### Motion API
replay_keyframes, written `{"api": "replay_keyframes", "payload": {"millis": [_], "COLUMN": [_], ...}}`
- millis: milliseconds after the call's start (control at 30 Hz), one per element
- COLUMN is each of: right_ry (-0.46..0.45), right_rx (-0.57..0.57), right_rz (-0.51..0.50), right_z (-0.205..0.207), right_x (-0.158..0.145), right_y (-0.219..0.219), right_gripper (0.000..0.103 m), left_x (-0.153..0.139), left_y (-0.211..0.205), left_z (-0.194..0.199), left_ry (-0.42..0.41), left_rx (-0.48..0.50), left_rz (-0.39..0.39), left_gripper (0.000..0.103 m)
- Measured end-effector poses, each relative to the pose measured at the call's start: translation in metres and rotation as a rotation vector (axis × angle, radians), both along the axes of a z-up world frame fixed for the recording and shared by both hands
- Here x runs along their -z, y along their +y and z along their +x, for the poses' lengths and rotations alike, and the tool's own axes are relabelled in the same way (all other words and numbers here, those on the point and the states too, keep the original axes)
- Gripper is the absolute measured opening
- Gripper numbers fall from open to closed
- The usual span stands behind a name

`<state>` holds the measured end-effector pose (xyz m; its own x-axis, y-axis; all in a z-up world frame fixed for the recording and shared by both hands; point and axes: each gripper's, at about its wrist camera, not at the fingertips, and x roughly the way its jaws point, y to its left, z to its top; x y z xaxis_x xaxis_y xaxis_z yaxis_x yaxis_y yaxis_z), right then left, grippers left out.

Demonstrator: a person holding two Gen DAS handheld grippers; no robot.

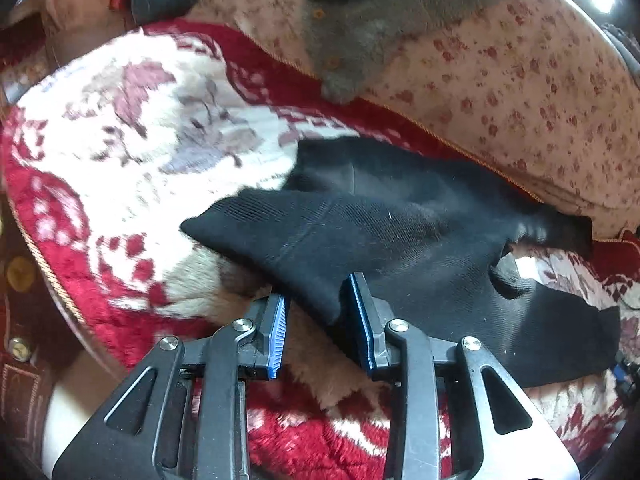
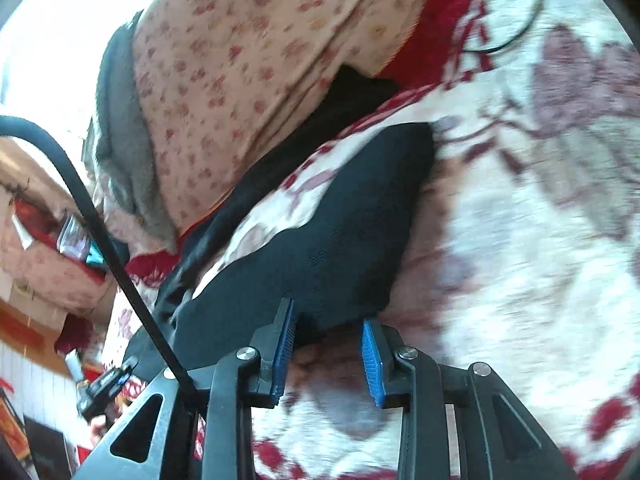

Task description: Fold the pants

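Left gripper (image 1: 318, 326): jaws stood apart, blue pads (image 1: 278, 334) parted with fuzzy cover showing between them; released, gripping nothing. The black pants (image 1: 384, 232) lay just ahead, one fold of cloth reaching down against the inner face of the right-hand pad but not pinched. Judged: jaws open either to let the cloth go or to take a fresh bite at that near edge; cannot tell which

Right gripper (image 2: 328, 354): also open, pads (image 2: 370, 364) well parted, nothing clamped. The pants (image 2: 352, 220) ended right at the fingertips, the near hem touching or just over the left pad; blur hid the exact contact

Pants lay rumpled on the red-and-white floral blanket (image 1: 132, 132), not flat: one pointed flap raised toward the middle, another strip trailing along the seam under the pink flowered cushion (image 1: 520, 80). Judged early in the fold, since no neat doubled layers showed

A grey fleece garment (image 1: 360, 20) hung over the cushion, apart from the pants. A black cable (image 2: 100, 220) crossed the right wrist view to the left of the gripper. Both grippers sat at near edges of the cloth, likely so each could take an edge and draw the fabric straight
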<state>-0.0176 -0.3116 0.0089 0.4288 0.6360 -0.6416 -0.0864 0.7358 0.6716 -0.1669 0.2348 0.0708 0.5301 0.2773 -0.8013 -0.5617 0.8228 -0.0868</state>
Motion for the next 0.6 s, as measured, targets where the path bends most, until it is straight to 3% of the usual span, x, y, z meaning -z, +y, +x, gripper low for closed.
{"api": "replay_keyframes", "payload": {"millis": [200,333,467,600], "right_ry": [0.0,0.016,-0.002,-0.023], "right_rx": [0.09,0.099,0.134,0.14], "right_rz": [-0.022,0.079,0.037,0.007], "right_z": [0.007,0.007,0.008,0.025], "right_x": [0.002,0.005,0.001,-0.002], "right_y": [-0.027,-0.035,-0.042,-0.052], "right_gripper": [0.033,0.034,0.043,0.044], "left_x": [-0.032,-0.045,-0.05,-0.047], "left_y": [-0.012,-0.016,-0.041,-0.077], "left_z": [-0.019,-0.02,-0.004,0.016], "left_ry": [-0.041,-0.078,-0.107,-0.114], "left_rx": [-0.006,0.017,0.104,0.232], "left_rz": [0.158,0.13,0.084,0.016], "left_gripper": [0.03,0.03,0.03,0.03]}}
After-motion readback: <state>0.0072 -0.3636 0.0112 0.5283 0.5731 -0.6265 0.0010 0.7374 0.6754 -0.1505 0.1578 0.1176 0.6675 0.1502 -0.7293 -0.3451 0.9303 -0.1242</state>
